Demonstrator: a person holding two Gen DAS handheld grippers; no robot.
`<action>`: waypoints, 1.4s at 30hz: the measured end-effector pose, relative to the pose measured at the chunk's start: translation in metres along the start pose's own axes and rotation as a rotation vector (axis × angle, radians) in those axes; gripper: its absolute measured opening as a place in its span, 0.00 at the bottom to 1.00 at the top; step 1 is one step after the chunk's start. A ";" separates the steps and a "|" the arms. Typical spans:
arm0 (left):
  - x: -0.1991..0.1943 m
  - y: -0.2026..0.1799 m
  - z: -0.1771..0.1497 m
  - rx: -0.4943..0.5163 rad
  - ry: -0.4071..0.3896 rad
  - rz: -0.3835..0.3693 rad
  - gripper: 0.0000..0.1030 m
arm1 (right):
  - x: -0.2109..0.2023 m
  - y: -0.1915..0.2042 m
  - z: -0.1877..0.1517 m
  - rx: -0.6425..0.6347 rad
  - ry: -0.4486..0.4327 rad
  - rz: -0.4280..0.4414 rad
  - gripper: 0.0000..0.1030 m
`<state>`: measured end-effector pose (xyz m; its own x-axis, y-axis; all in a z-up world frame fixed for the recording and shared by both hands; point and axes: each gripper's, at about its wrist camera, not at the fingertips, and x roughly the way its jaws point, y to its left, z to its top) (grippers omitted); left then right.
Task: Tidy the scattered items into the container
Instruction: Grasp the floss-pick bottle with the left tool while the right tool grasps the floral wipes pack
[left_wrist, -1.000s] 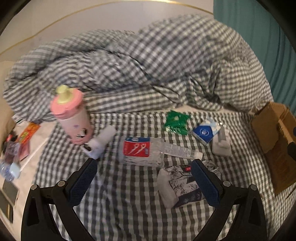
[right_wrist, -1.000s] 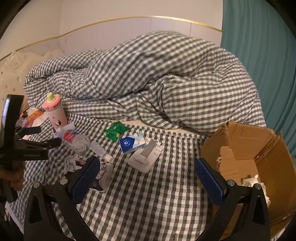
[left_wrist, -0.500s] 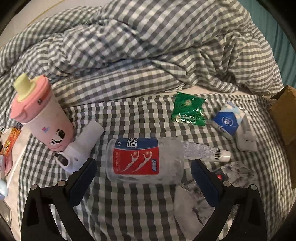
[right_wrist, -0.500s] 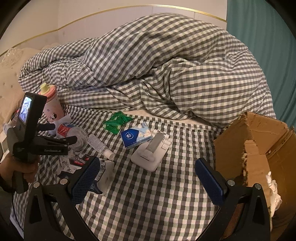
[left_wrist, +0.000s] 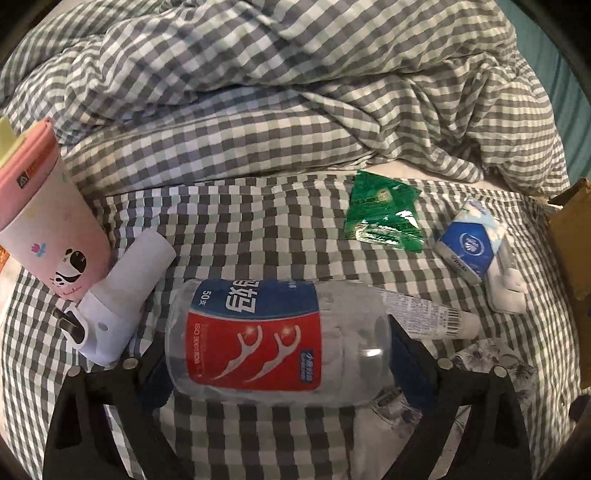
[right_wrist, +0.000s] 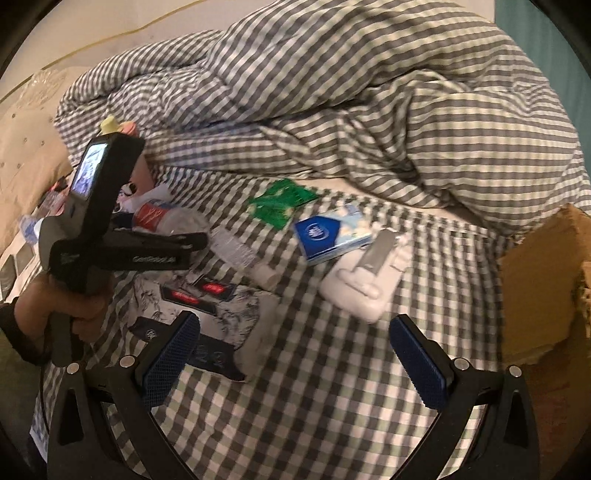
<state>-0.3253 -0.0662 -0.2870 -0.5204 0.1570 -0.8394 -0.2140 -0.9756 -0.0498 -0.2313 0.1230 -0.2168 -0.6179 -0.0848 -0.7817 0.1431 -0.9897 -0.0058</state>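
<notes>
A clear round plastic floss-pick jar with a glossy red and blue label lies sideways on the gingham sheet, between the closing jaws of the left gripper; the right gripper gapes empty, the torn cardboard box to its right

1 floss jar | 1 pink cup | 2 tissue packs

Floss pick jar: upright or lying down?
Lying on its side. The floss pick jar rests lengthwise on the checked sheet, label facing up.
</notes>
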 end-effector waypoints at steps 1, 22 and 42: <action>0.002 0.002 0.000 -0.010 0.005 -0.002 0.87 | 0.001 0.002 0.000 -0.003 0.003 0.004 1.00; -0.067 0.044 -0.005 -0.117 -0.159 0.085 0.87 | 0.025 0.054 0.008 -0.020 0.033 0.081 1.00; -0.131 0.133 -0.046 -0.279 -0.217 0.160 0.87 | 0.089 0.108 -0.006 -0.115 0.154 0.021 0.82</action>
<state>-0.2476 -0.2232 -0.2085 -0.6985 -0.0010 -0.7156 0.1018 -0.9900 -0.0980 -0.2659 0.0092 -0.2906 -0.4893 -0.0774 -0.8687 0.2476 -0.9674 -0.0532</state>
